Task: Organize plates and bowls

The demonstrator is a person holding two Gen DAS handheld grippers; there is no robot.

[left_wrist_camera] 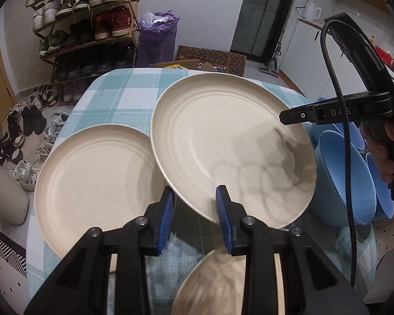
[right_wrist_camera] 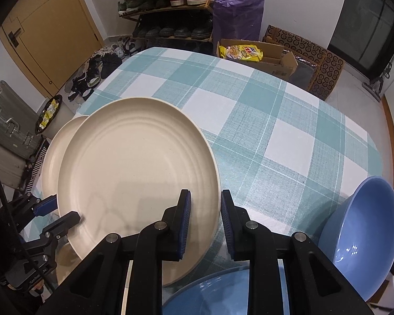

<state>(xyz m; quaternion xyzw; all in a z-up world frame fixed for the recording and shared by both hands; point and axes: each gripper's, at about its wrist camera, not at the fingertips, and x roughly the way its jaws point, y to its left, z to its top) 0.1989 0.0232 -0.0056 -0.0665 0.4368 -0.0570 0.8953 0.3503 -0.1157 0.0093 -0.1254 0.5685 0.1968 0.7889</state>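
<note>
A cream plate (left_wrist_camera: 231,144) (right_wrist_camera: 136,178) hangs tilted above the table, held at two sides of its rim. My left gripper (left_wrist_camera: 195,204) is shut on its near edge. My right gripper (right_wrist_camera: 205,210) is shut on its right edge and shows in the left wrist view as a black finger (left_wrist_camera: 296,116) over the rim. The left gripper's fingers (right_wrist_camera: 71,218) clamp the plate's lower left in the right wrist view. A second cream plate (left_wrist_camera: 92,178) (right_wrist_camera: 52,152) lies flat on the cloth. A third cream plate (left_wrist_camera: 215,283) sits below the left gripper. Blue bowls (left_wrist_camera: 338,173) (right_wrist_camera: 362,236) stand to the right.
The table (right_wrist_camera: 275,120) has a teal and white checked cloth. Another blue bowl (right_wrist_camera: 210,294) lies under the right gripper. Beyond the table are a shoe rack (left_wrist_camera: 86,26), a purple bag (left_wrist_camera: 157,39), cardboard boxes (right_wrist_camera: 275,60) and a white bin (left_wrist_camera: 5,197).
</note>
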